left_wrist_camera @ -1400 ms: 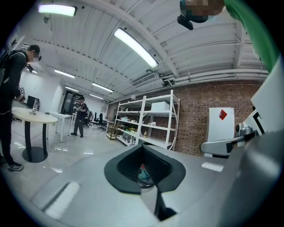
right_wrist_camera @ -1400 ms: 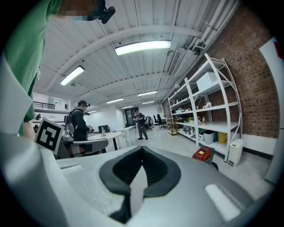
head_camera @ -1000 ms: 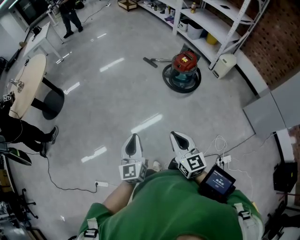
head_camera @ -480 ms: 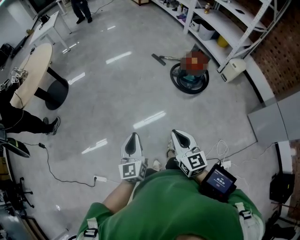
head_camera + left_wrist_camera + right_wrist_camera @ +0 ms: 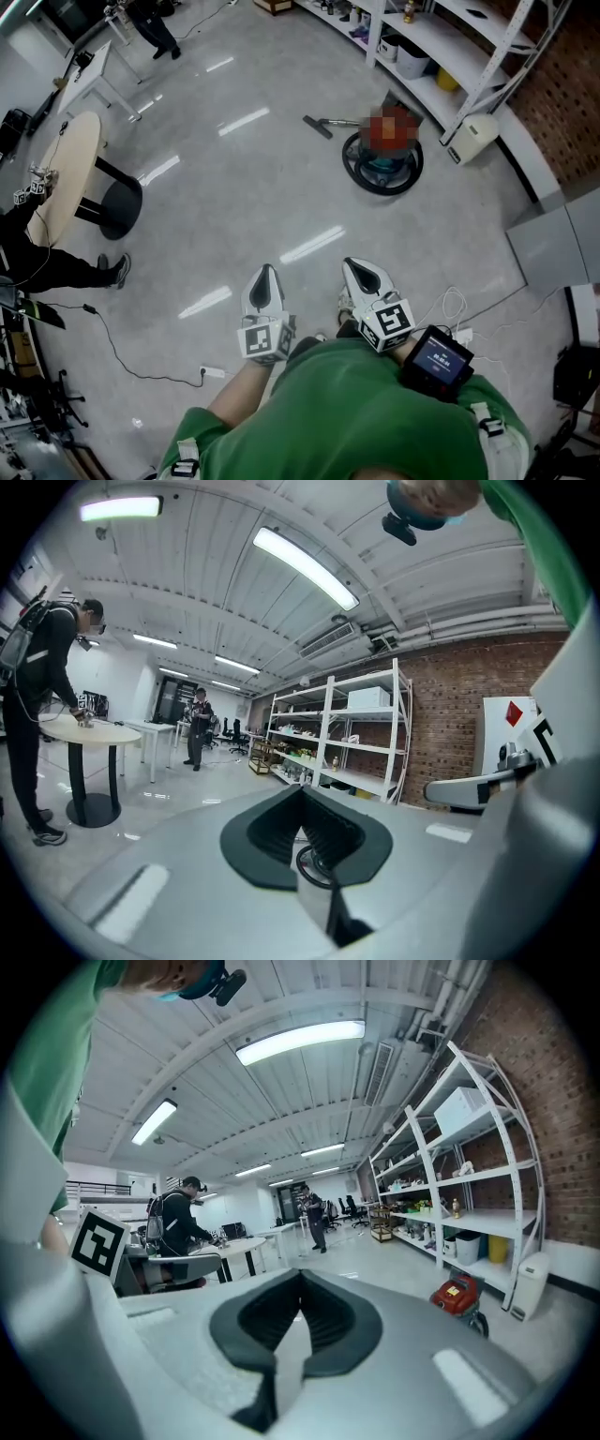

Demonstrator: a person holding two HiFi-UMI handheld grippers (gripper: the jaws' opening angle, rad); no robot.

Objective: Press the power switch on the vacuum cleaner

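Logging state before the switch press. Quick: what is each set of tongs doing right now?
Left tongs: closed, holding nothing.
Right tongs: closed, holding nothing.

On the floor [image 5: 262, 197], vacuum cleaner [image 5: 380, 174] before shelving [image 5: 441, 37]; table [image 5: 61, 169] far left

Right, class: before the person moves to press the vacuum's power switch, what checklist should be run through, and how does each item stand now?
1. Vacuum in sight: ok, it stands on the floor by the shelf.
2. Vacuum within reach: not ok, it is far ahead of both grippers.
3. Left gripper free: ok, jaws together on nothing.
4. Right gripper free: ok, jaws together on nothing.
5. Switch located: cannot tell, the vacuum's top is blurred in the head view and too small in the right gripper view.
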